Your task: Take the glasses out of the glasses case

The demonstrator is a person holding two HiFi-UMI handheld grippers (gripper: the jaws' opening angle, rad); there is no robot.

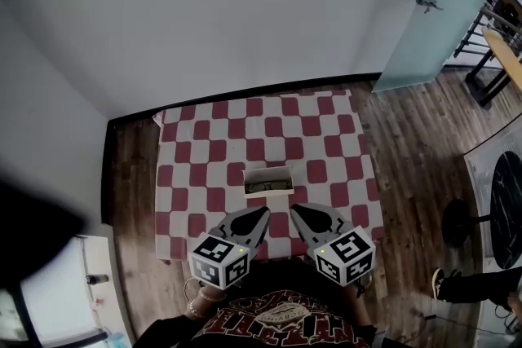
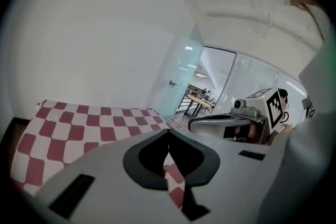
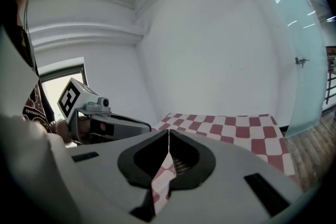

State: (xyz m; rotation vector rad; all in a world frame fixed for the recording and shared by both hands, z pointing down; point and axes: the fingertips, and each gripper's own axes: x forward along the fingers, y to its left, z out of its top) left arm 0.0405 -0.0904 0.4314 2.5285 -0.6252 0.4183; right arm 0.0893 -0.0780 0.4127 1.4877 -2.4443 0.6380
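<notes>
The glasses case (image 1: 268, 181) lies open in the middle of the red-and-white checked tablecloth (image 1: 212, 151), and something dark rests inside it. My left gripper (image 1: 264, 211) hovers just in front of the case at its left, with the jaws closed tip to tip and nothing between them. My right gripper (image 1: 294, 209) mirrors it at the case's right front, also shut and empty. In the left gripper view the left gripper (image 2: 168, 131) points over the cloth. In the right gripper view the right gripper (image 3: 168, 131) shows its tips touching.
The table stands against a white wall, with wooden floor (image 1: 408, 134) around it. A frosted glass door (image 1: 440, 4) is at the back right. At the right stand a round black table (image 1: 507, 208) and a person's shoe (image 1: 441, 283). A white cabinet (image 1: 57, 289) sits at the left.
</notes>
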